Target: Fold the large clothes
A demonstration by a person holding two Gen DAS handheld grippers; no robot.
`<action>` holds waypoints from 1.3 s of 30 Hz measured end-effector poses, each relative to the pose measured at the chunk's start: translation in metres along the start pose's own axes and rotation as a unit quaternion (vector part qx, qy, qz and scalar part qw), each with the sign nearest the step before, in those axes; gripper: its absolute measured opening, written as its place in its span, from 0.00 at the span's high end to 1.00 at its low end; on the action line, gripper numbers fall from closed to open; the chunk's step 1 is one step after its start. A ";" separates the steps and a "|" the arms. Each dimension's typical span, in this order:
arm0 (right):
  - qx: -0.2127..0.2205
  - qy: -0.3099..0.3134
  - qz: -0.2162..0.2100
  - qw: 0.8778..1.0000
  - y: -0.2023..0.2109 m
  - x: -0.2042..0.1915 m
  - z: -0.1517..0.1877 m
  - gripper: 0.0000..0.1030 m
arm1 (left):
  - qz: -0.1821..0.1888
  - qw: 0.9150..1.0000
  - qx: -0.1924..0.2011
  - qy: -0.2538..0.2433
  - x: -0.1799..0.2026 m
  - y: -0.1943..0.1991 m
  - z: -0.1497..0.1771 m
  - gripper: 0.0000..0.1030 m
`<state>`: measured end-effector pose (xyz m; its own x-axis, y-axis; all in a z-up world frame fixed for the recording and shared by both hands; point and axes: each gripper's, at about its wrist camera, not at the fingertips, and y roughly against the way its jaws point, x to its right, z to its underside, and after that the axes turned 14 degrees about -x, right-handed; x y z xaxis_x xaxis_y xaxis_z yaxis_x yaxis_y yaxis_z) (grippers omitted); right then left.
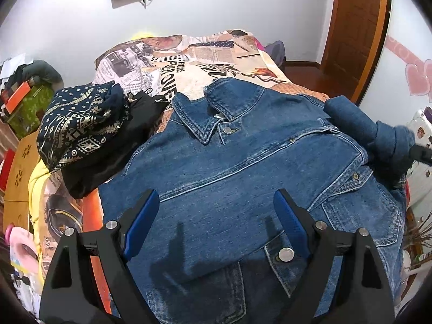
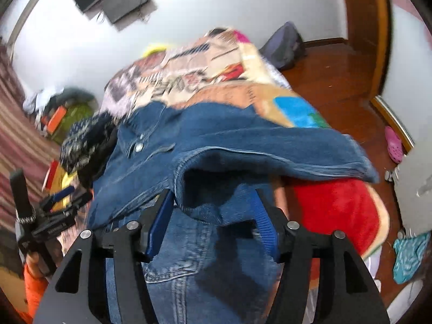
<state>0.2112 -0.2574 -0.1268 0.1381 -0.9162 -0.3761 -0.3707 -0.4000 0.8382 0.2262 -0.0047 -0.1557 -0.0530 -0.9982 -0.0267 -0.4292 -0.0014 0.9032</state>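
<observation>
A blue denim jacket (image 1: 243, 167) lies front up on the bed, collar toward the far wall. My left gripper (image 1: 216, 208) is open and empty, hovering above the jacket's lower front. The jacket's right sleeve (image 1: 372, 132) is lifted and bunched at the right side. In the right wrist view the sleeve (image 2: 243, 167) drapes across my right gripper (image 2: 213, 202); its jaws stand apart with denim lying between and over them, and the fingertips are hidden by the cloth. The left gripper also shows in the right wrist view (image 2: 64, 197), at the left.
A patterned dark garment (image 1: 81, 124) on a black one (image 1: 113, 156) lies left of the jacket. The bed has a newspaper-print blanket (image 1: 189, 62) and a red part (image 2: 337, 210). Wooden floor (image 2: 337, 81), a backpack (image 2: 286, 46) and a door (image 1: 356, 27) lie right.
</observation>
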 end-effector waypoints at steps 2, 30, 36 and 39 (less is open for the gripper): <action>0.014 -0.018 0.001 1.000 0.008 0.008 -0.002 0.44 | 0.001 1.000 -0.001 0.000 0.002 -0.001 -0.002 0.16; 0.032 -0.235 -0.037 0.971 -0.058 0.121 -0.039 0.83 | -0.008 1.000 -0.001 -0.006 0.012 -0.005 -0.011 0.16; 0.088 -0.168 -0.031 0.981 -0.020 0.089 -0.058 0.92 | -0.006 1.000 0.013 0.006 0.000 0.003 -0.010 0.16; 0.114 -0.130 -0.055 0.983 0.005 0.063 -0.068 0.93 | -0.007 1.000 0.021 0.012 -0.006 0.008 -0.009 0.16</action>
<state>0.2804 -0.3187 -0.1200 -0.0398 -0.8181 -0.5737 -0.5670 -0.4542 0.6871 0.2312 0.0004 -0.1445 -0.0265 -0.9993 -0.0281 -0.4664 -0.0125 0.8845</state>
